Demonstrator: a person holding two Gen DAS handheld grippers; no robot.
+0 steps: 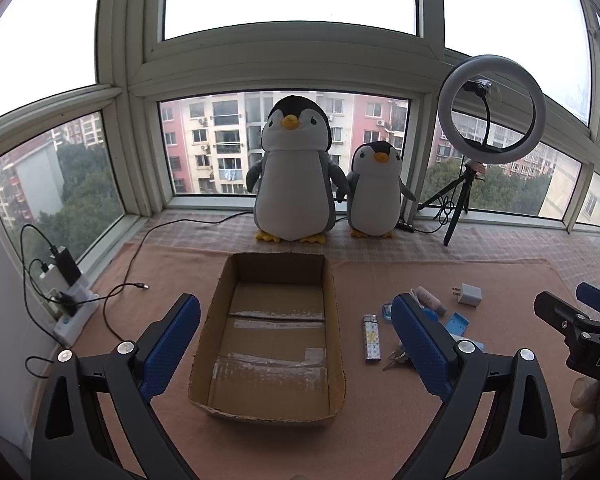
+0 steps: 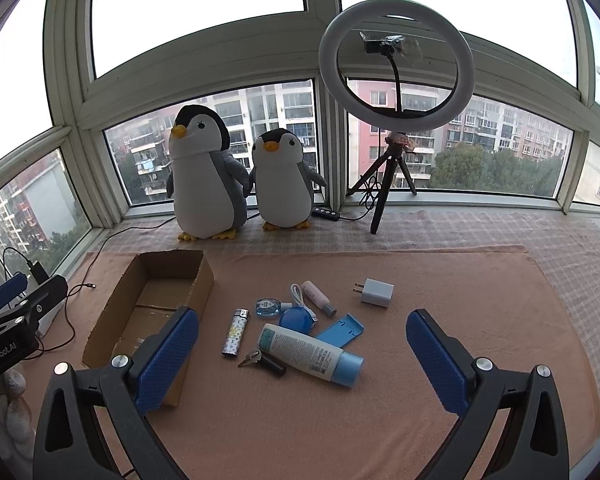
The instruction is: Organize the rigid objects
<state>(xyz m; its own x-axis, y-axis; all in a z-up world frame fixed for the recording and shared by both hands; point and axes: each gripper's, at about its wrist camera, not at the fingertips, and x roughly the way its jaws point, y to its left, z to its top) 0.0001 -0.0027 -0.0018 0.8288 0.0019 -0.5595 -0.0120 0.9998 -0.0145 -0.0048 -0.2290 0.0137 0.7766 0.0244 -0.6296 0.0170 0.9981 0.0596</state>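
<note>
An empty cardboard box (image 1: 220, 304) (image 2: 204, 276) lies on the pink mat, straight ahead of my open left gripper (image 1: 296, 324). My open right gripper (image 2: 302, 338) hovers over a cluster of small items to the right of the box. The cluster holds a patterned lighter (image 2: 235, 332) (image 1: 371, 338), a white tube with a blue cap (image 2: 310, 354), a black key fob with keys (image 2: 266, 361), a round blue case (image 2: 296, 320), a flat blue lid (image 2: 340, 330), a pink bottle (image 2: 318, 297) and a white charger plug (image 2: 376, 292) (image 1: 469, 294). Neither gripper holds anything.
Two plush penguins (image 1: 296, 172) (image 1: 374, 192) stand at the window behind the box. A ring light on a tripod (image 2: 396, 64) stands at the back right. A power strip with chargers (image 1: 66, 296) and loose cables lies at the left. A hand (image 2: 10, 412) holds the left gripper.
</note>
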